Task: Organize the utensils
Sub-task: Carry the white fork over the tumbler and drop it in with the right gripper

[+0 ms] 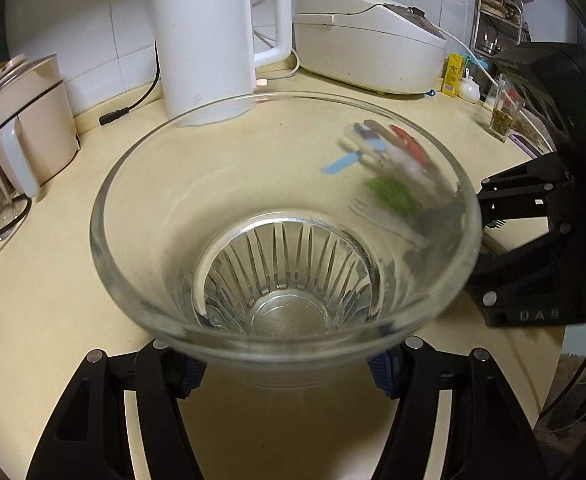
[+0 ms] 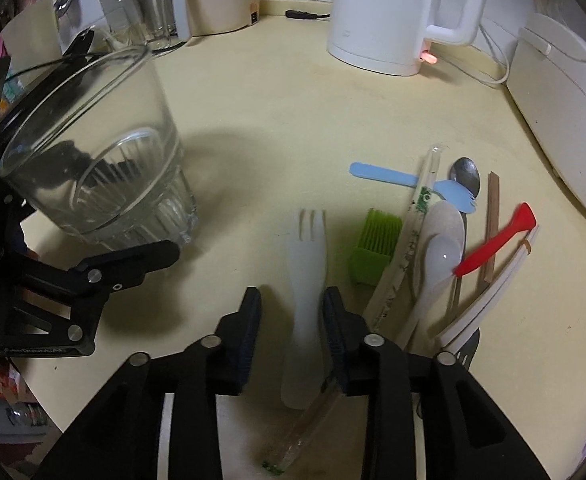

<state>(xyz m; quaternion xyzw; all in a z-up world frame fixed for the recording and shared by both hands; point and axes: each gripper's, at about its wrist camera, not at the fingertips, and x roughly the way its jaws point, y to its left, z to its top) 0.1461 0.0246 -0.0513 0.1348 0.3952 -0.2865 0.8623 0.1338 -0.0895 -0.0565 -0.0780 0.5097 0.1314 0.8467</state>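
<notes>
White fork (image 2: 307,280) handle end hidden between open right hand-held gripper (image 2: 293,312) pads.

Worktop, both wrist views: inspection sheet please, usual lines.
Surface: cream worktop, bare in the middle.
Job's things: empty glass tumbler, tilted; white fork lying flat; utensil pile with blue spork, green brush, white spoon, red utensil.
Clutter: white kettle, rice cooker, beige appliance.
Grippers: left gripper shut on the tumbler; right gripper open, astride the fork.
Cables: black lead, white cord.
Surroundings: white wall tiles.
</notes>
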